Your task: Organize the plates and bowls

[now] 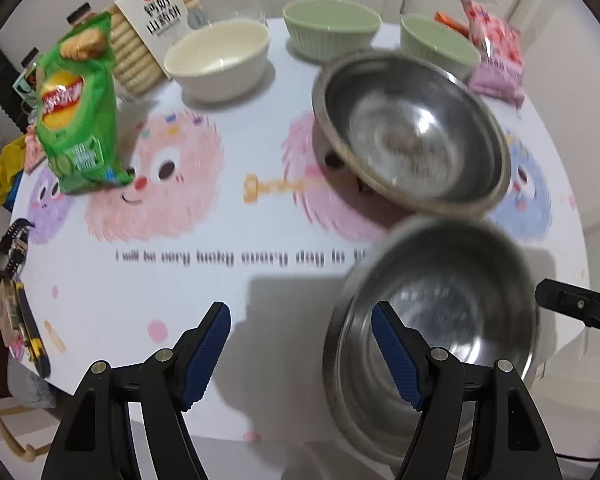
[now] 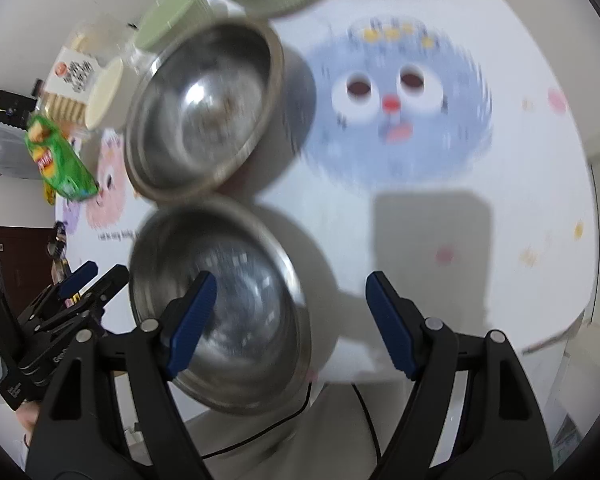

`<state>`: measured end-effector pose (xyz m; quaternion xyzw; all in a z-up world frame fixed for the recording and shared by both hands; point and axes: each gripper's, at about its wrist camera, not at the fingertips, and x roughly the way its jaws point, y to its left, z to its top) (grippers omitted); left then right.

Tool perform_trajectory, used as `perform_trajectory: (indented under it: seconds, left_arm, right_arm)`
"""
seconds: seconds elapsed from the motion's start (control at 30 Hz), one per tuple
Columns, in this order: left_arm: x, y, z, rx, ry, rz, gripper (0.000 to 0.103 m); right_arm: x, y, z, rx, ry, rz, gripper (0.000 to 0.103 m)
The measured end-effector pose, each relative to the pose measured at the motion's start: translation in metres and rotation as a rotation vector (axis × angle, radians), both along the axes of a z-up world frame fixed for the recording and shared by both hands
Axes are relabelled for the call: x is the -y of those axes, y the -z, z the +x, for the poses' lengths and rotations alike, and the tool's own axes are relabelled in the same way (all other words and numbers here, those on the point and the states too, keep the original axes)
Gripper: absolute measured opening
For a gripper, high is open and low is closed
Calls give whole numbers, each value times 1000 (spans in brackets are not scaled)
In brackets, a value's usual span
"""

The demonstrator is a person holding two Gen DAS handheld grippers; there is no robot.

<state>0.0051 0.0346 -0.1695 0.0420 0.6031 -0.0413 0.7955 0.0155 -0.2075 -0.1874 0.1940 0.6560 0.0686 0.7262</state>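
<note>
Near the worktop's [image 1: 100, 300] front edge sat one steel bowl [image 1: 440, 320], rim touching a second steel bowl [image 1: 412, 136] farther in. It lay between both tools: the left hand-held gripper [image 1: 300, 356] and the right hand-held gripper [image 2: 288, 324] each stood wide apart, released, grasping nothing, one finger overlapping the bowl's rim.

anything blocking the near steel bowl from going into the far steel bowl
Nothing visible. The near steel bowl sits rim to rim beside the far steel bowl, whose inside looks empty; both open grippers hold nothing.
</note>
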Motion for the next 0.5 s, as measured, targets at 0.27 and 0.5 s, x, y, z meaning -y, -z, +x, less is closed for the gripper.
perform_trajectory:
  seconds: [0.27, 0.5]
  left_arm:
    - [3, 21, -18, -2, 53, 7, 75]
    - [3, 44, -15, -46, 53, 14, 75]
  right_arm:
    - [-11, 8, -20, -8, 5, -5, 78]
    - [-14, 23, -20, -26, 15, -8, 78]
